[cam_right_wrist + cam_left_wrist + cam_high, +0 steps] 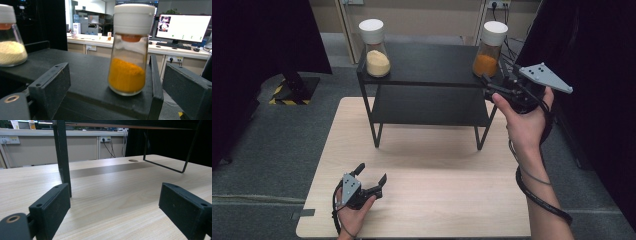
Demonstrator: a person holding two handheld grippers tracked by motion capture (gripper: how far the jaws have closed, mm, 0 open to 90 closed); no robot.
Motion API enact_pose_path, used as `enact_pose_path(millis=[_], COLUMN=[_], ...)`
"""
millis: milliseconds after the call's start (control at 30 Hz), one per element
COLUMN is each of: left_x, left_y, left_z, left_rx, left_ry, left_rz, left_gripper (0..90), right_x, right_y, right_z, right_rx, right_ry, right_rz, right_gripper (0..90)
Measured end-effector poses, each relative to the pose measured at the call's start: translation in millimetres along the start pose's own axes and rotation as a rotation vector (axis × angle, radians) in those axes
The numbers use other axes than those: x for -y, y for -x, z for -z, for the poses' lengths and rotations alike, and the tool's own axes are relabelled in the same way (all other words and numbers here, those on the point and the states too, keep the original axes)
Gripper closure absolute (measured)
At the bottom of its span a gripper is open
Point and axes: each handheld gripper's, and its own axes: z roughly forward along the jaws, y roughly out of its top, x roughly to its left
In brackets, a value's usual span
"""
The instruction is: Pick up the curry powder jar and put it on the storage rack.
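Note:
A black two-tier shelf (427, 60) stands at the back of the wooden table (437, 165). On its top tier are two glass jars with white lids: one with pale yellow powder (377, 49) at the left corner, one with orange powder (488, 50) at the right corner. My right gripper (487, 85) is open, held at the shelf's right front corner, just short of the orange jar. In the right gripper view the orange jar (128, 62) stands upright between and beyond the open jaws of the right gripper (112, 82). My left gripper (372, 172) rests open near the table's front left.
The left gripper view looks low along the table (112, 185), with a shelf leg (62, 157) straight ahead of the open left gripper (113, 202). The pale jar (10, 47) stands at the far left of the shelf top (82, 67). A monitor (183, 27) is behind.

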Motion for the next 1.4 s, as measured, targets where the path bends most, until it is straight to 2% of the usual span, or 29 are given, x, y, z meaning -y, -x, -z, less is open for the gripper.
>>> enact_pose_path(millis=[300, 467, 733, 967, 1133, 1400], left_x=[0.1, -0.5, -0.2, 0.0, -0.2, 0.0], left_y=[0.5, 1.4, 1.2, 1.5, 1.6, 1.7], left_z=[0.0, -0.3, -0.1, -0.1, -0.2, -0.1], left_rx=[0.0, -0.003, -0.003, -0.004, -0.004, -0.005], left_ry=[0.001, -0.003, -0.001, 0.0, -0.001, 0.0], left_rz=[-0.002, -0.007, -0.005, -0.006, -0.007, -0.008], left_gripper=[9.8, 10.4, 10.4, 10.3, 10.3, 10.3], right_x=[26.4, 41.0, 63.3, 85.0, 106.9, 129.6], right_y=[-2.1, -4.5, -5.1, -4.9, -7.8, -8.7], right_z=[12.7, 18.6, 24.2, 28.5, 32.8, 38.5], right_rx=[-0.035, -0.031, -0.042, -0.045, -0.065, -0.079], right_ry=[-0.012, 0.006, -0.022, -0.049, -0.055, -0.067], right_rz=[0.0, -0.012, -0.017, -0.001, 0.042, 0.043], right_gripper=[8.6, 8.8, 8.9, 9.2, 9.6, 9.6])
